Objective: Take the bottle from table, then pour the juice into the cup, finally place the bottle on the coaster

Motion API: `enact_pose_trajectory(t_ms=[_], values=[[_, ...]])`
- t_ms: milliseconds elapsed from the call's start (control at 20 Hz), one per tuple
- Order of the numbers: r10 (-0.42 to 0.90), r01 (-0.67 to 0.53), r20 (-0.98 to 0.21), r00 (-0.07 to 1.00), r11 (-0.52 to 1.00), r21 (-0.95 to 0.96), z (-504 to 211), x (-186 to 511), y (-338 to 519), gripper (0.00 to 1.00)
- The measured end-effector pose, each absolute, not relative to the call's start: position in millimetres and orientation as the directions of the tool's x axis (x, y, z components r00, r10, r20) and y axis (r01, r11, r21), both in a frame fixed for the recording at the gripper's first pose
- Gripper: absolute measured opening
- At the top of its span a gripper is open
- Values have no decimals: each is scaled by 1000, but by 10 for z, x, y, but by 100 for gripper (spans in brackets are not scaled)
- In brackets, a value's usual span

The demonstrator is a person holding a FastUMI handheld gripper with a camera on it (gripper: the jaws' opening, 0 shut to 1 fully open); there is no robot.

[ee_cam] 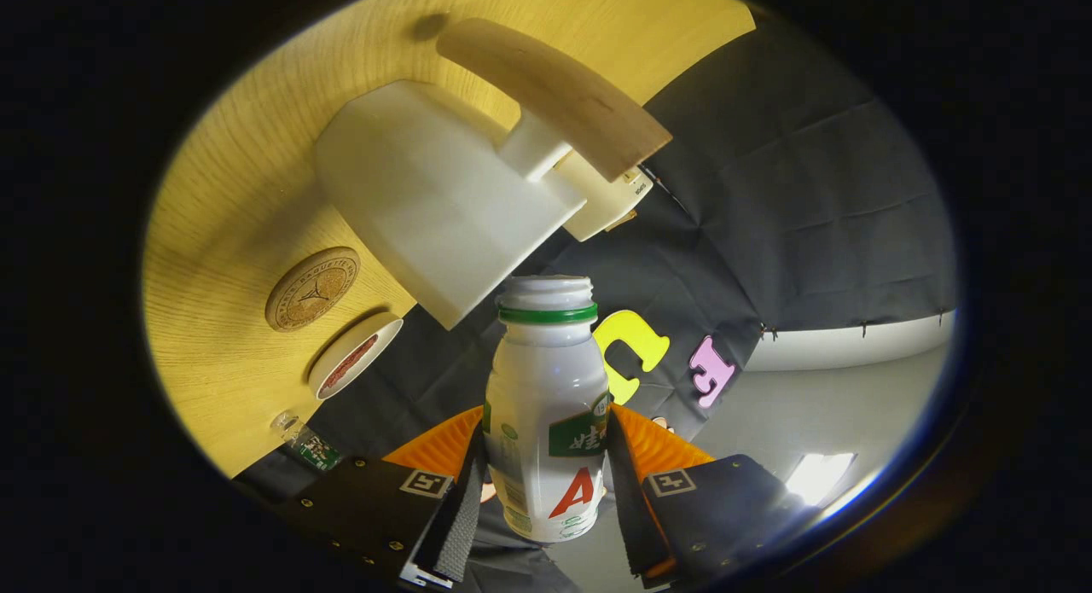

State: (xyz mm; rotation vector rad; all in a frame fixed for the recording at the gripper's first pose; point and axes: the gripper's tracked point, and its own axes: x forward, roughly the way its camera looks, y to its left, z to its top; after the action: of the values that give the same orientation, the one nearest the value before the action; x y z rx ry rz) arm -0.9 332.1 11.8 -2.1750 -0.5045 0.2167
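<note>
A: Left side of the desk (pixel 247 192)?
B: Round wooden coaster (pixel 311 288), roll of tape (pixel 354 365) beside it, a small bottle (pixel 303 442) at the desk edge.
A: Centre?
B: White cup (pixel 435 196) with a wooden handle (pixel 554 94), tipped in view. Uncapped juice bottle (pixel 546 405) clamped between both fingers of the tool (pixel 546 478), mouth just short of the cup.

warm bright light on table (pixel 230 200); glare patch lower right; strong fisheye bending at edges; focus sharp.
</note>
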Motion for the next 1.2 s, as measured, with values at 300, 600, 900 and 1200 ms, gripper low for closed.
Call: enact_pose_trajectory(t_ms=[300,600,900,1200], values=[[415,260,24,910,-525,-811,93,1,3289,68],[331,131,12,943,-339,-932,105,74,3091,68],[286,-76,-58,956,51,-996,161,130,3070,69],[298,-241,-126,946,390,-889,232,184,3105,68]])
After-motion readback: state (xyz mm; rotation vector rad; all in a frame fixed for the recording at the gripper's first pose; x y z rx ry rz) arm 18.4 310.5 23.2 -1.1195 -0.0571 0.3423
